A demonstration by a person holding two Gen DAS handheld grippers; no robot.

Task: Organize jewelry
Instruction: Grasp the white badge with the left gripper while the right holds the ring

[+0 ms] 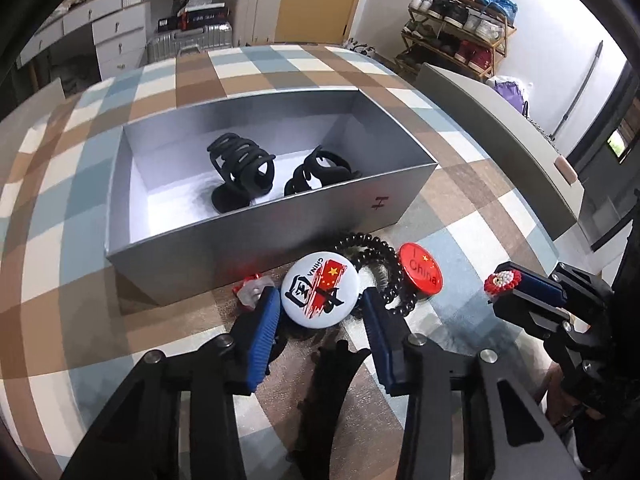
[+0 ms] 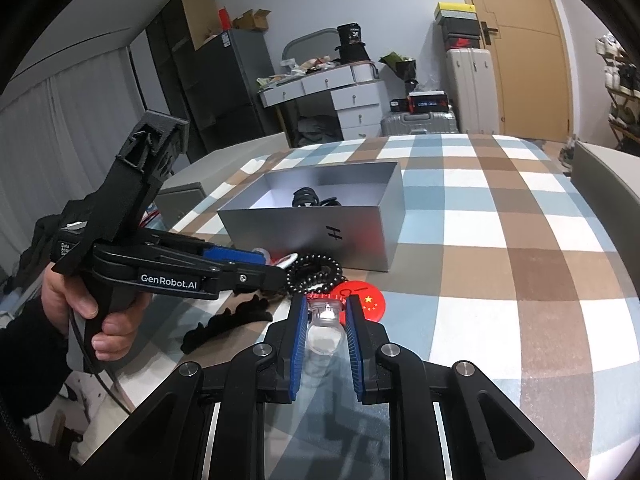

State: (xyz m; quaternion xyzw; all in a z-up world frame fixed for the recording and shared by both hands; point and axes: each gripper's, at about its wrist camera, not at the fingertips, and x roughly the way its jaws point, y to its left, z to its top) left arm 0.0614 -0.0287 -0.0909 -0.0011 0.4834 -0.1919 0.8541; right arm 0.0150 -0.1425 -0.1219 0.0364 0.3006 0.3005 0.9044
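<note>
Your left claw (image 1: 320,308) sits low in the centre of the left wrist view, its blue pads either side of the white badge (image 1: 316,294). The left pad looks to be at the badge's rim; the right pad (image 1: 378,320) seems just short of it, with the black bead bracelet (image 1: 376,264) looped right behind. No earlier picture shows whether the grip is firm, so treat the badge as bracketed, not yet secured.

The main risk is that right pad. If it closes over a bead as well as the rim, the bracelet will drag up with the badge, or the smooth domed badge will squirt out sideways. The small red and clear trinket (image 1: 254,290) beside the left pad could also get nudged or trapped.

Your right claw (image 2: 325,320), lower centre of the right wrist view, is nearly closed on a small clear piece with a red and white beaded top (image 2: 326,312). It is held only at the pad tips, so a jolt could drop it onto the red badge (image 2: 370,300) below.

The grey box (image 1: 280,236) stands in the middle of the frame, close behind the pile, with two black hair claws (image 1: 244,168) inside. Lift straight up first; a low swing would catch its near wall.
</note>
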